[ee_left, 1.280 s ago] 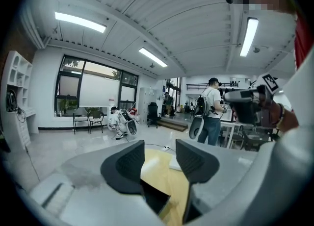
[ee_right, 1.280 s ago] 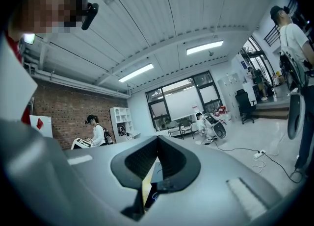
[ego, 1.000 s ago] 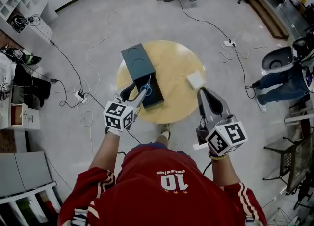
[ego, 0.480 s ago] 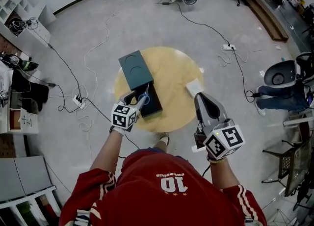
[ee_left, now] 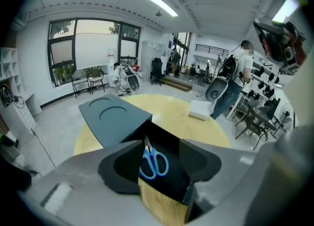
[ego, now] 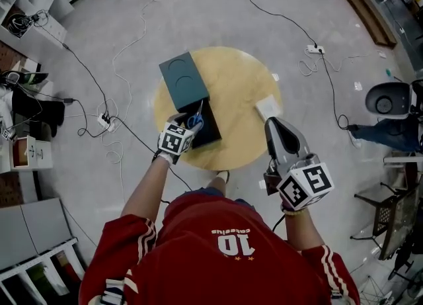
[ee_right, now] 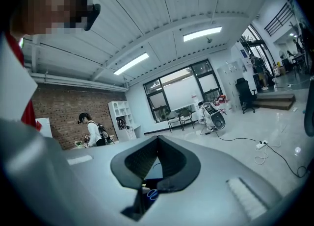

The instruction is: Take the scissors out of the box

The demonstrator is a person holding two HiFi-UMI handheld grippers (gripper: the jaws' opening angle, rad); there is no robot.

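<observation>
- Our left hand-held gripper [ee_left: 163, 163], jaws just opened wide and empty, hovers over blue-handled metal scissors [ee_left: 154, 163] in the black rectangular box [ee_left: 172, 190].
- We should sink lower, straddle the handles, then squeeze.

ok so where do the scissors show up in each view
Head view: scissors inside the open black box, left of centre.
Left gripper view: scissors low centre, framed between the open jaws.
Right gripper view: tiny blue loops low centre, below the jaws.
Shared landmark: the black box around them.
</observation>
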